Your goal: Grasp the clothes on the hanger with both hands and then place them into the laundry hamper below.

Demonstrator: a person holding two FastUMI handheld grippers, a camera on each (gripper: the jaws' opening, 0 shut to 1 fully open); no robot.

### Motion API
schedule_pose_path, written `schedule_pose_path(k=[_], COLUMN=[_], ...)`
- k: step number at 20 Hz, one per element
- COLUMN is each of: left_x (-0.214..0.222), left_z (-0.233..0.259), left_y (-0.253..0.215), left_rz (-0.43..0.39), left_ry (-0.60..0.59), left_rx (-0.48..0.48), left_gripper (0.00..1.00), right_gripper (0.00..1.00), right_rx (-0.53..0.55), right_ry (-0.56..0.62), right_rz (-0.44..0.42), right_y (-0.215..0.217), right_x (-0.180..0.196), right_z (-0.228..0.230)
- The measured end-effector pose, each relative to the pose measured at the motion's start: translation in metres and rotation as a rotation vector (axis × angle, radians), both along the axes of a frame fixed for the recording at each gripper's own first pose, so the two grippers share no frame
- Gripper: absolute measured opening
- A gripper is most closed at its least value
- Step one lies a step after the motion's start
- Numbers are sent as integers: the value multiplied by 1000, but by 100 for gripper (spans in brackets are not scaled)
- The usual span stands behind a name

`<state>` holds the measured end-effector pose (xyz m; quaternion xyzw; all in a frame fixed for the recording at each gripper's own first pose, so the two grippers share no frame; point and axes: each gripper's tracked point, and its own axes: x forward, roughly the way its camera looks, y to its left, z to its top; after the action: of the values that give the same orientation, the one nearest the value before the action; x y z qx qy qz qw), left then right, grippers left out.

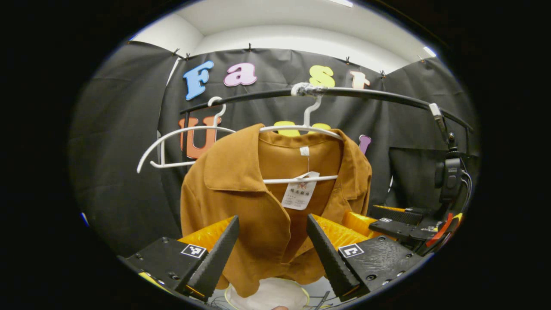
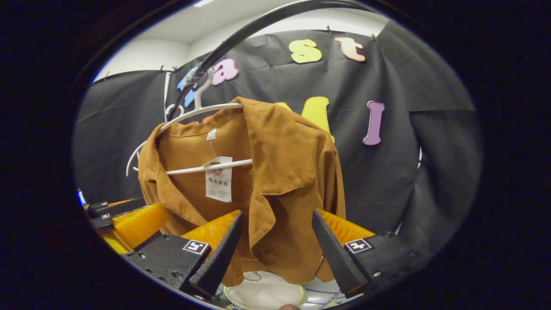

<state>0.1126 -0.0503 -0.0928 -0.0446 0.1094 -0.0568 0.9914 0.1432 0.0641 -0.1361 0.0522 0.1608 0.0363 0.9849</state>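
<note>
A brown collared jacket (image 1: 241, 193) with a paper tag hangs on a white hanger (image 1: 301, 129) from a black rail (image 1: 370, 92). My left gripper (image 1: 272, 223) is open, its fingertips wide apart in front of the jacket's lower front, not pressing on it. In the right gripper view the jacket (image 2: 280, 172) hangs from the hanger (image 2: 202, 110), and my right gripper (image 2: 277, 215) is open at the lower lapel. The white rim of the laundry hamper (image 1: 269, 295) shows below the hem, and the hamper (image 2: 267, 292) appears again under the right gripper.
An empty white hanger (image 1: 172, 146) hangs on the rail left of the jacket. A black camera mount with cables (image 1: 450, 172) stands at the rail's right end. The right gripper (image 1: 400, 228) sits close beside the left one, and the left gripper (image 2: 120, 215) shows in the right gripper view.
</note>
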Motion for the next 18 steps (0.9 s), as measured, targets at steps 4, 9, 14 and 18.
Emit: schedule_pose_path(k=[4, 9, 14, 18], left_x=[30, 59, 69, 74], left_z=[-12, -38, -33, -32], left_y=[1, 14, 19, 23], left_rz=[16, 75, 106, 84], left_ry=[27, 80, 68, 65], left_rx=[-7, -29, -75, -72], left_gripper=[94, 96, 95, 96], right_gripper=[100, 100, 100, 98], right_rx=[-15, 2, 85, 83], right_ry=[8, 32, 25, 23], right_rz=[-1, -28, -23, -40], right_y=[-2, 1, 25, 24], right_x=[20, 46, 56, 67], right_z=[-8, -21, -17, -17])
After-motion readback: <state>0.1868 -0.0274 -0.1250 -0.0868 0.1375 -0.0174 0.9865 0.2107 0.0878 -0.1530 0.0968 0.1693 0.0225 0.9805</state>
